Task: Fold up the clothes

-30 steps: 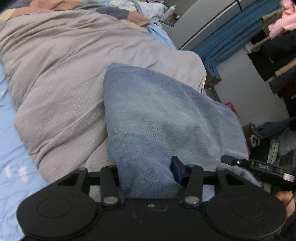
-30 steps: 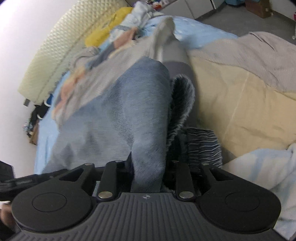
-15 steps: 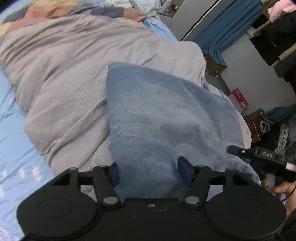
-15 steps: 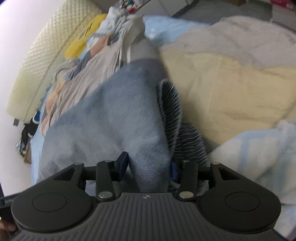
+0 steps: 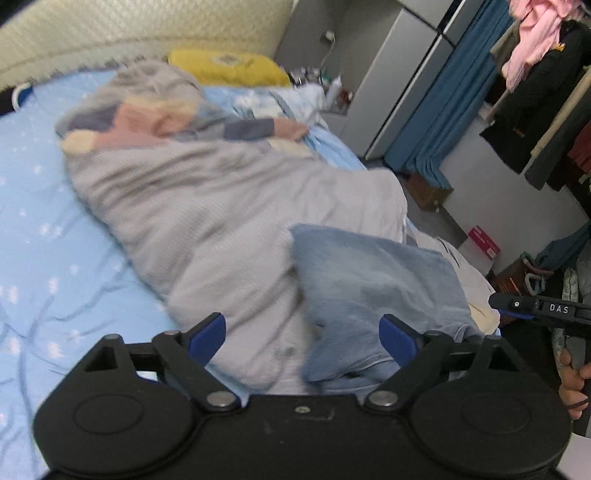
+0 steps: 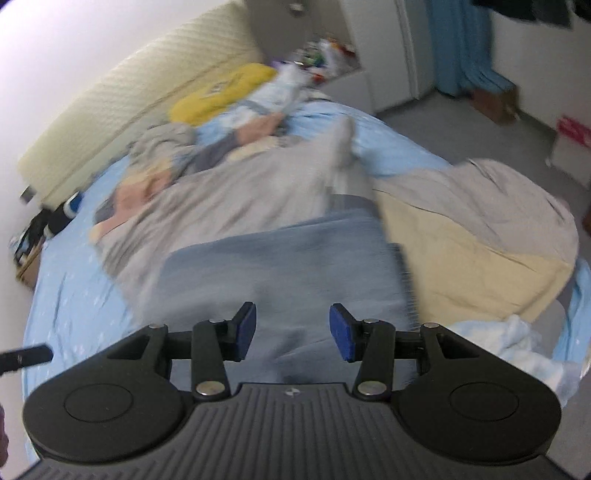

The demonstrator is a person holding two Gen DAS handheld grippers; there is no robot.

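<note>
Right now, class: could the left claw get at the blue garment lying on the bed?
Probably yes. The left claw is open, and the blue garment lies just ahead between its fingers, with nothing over it.

Soft matt cloth is seen on the blue garment [image 6: 280, 266], matt black plastic on the left gripper [image 5: 303, 334].

My view covers a bedroom. A cream quilted headboard [image 5: 140, 33] stands against a white wall [image 6: 55, 55]. The bed carries a light-blue patterned sheet [image 5: 40, 229]. Beyond it, grey wardrobe doors [image 5: 402, 74] adjoin a blue curtain [image 5: 443, 110] reaching the floor. The floor [image 6: 443, 125] is grey — a brown cardboard box [image 6: 496, 101] rests on it near the curtain.
</note>
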